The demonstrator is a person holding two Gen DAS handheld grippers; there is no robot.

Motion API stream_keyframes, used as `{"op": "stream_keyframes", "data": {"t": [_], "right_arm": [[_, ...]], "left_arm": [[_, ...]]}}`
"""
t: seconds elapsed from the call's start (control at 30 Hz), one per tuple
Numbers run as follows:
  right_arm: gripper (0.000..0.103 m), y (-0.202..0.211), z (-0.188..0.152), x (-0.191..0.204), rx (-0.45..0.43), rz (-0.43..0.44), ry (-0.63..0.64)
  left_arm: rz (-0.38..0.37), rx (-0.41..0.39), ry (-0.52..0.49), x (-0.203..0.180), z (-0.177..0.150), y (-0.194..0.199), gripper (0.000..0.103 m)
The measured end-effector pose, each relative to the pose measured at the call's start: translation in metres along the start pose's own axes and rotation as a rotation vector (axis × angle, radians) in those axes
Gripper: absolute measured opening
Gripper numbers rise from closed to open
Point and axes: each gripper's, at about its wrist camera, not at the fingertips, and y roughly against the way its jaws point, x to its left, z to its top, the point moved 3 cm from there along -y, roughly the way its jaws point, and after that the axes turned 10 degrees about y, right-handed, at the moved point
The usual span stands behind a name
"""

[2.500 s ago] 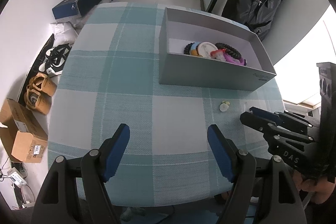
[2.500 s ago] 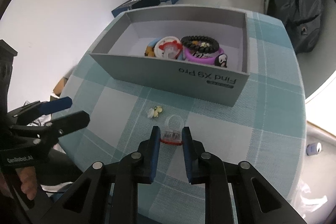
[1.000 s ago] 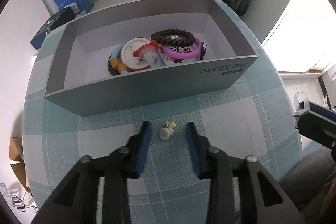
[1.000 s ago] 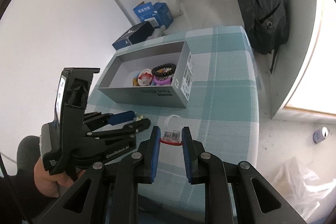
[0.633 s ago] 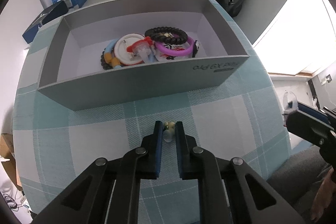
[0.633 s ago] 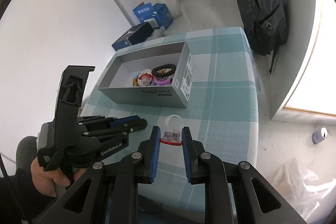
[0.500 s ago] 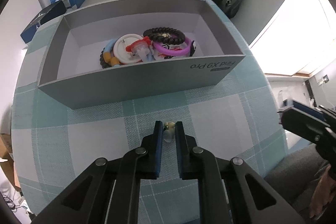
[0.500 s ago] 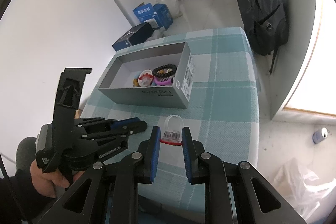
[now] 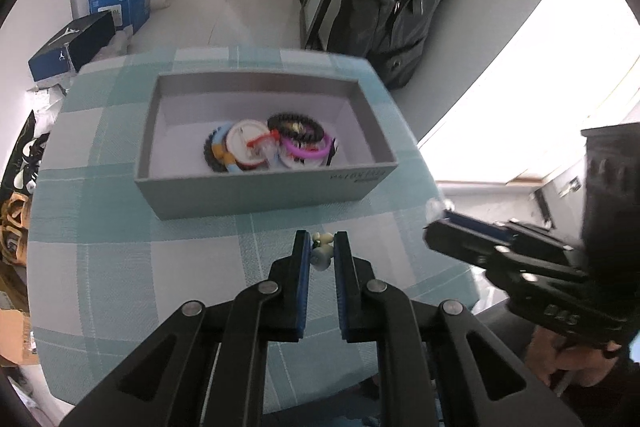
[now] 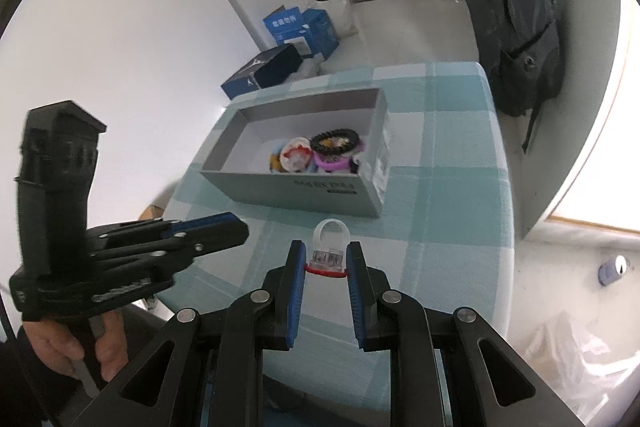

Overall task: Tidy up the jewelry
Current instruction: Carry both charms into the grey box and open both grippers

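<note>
Counter [image 9: 120, 267] under teal check cloth carried grey box [image 9: 264, 193] at 12 o'clock of left view. Held bangles and bead bracelets [image 9: 272, 147] piled inside, toward 3 o'clock end. Left tool [image 9: 322, 253] raised off cloth, jaws nearly together, pinched small pale charm [image 9: 321, 255] between blue pads. Right tool [image 10: 326, 261] likewise narrowed, gripped clear plastic ring [image 10: 330, 251] by blocky base, loop pointed to 12 o'clock. Both pieces above the cloth, short of box front wall. Judged light, stiff, slippery; ring likely brittle at thin loop. Best held at flat base sides, charm across widest bead, light squeeze only.
</note>
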Motion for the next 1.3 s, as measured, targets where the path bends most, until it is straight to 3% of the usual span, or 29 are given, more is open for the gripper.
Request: {"op": "stream_keyframes", "data": {"t": [0.23, 0.53, 0.87, 1.3], "right_arm": [[0.019, -0.001, 0.023, 0.012, -0.023, 0.046, -0.003], [0.019, -0.01, 0.071, 0.025, -0.032, 0.073, 0.046], [0.02, -0.035, 0.113, 0.027, -0.013, 0.092, 0.077], [0.02, -0.056, 0.115, -0.001, 0.008, 0.1, -0.009]], "left_arm": [[-0.015, -0.062, 0.056, 0.009, 0.024, 0.015, 0.007], [-0.001, -0.125, 0.051, 0.011, 0.064, 0.028, 0.007], [0.016, -0.063, 0.061, 0.023, 0.097, 0.016, 0.007], [-0.018, 0.031, 0.109, 0.035, 0.104, -0.024, 0.007]]}}
